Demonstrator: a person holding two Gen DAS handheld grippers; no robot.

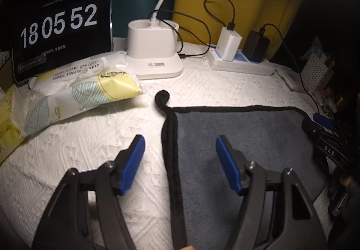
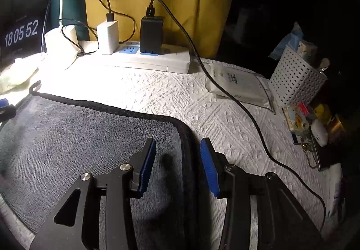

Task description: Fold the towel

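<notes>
Left wrist view shows our left gripper (image 1: pixel 180 151), with black arms and blue ribbed pads, spread wide apart and holding nothing. Its jaws straddle the left hem of the grey terry towel with black piping (image 1: pixel 243 137), which lies flat on the white embossed table cover (image 1: pixel 90 137). One pad sits over the bare cover, the other over the grey pile. At the towel's far left corner a black hanging loop (image 1: pixel 162 97) curls onto the cover.

Beyond the towel we see a white lamp base with two round wells (image 1: pixel 153 52), a white power strip with blue sockets (image 1: pixel 243 63) carrying a white charger and a black one, and a dark tablet screen reading 18 05 52 (image 1: pixel 60 25). A soft pack of face towels printed with pale leaves (image 1: pixel 78 92) lies to the left, well apart from the grey towel.

From the right wrist view, our right gripper (image 2: pixel 177 164) is likewise parted and empty, its jaws set either side of the towel's (image 2: pixel 78 137) right hem near the rounded far corner. Whether the pads touch the cloth we cannot tell. A black cable (image 2: pixel 247 115) runs from the black charger across the cover (image 2: pixel 225 103), past a flat white packet (image 2: pixel 238 83) and a white perforated basket (image 2: pixel 294 74) at the right edge.
</notes>
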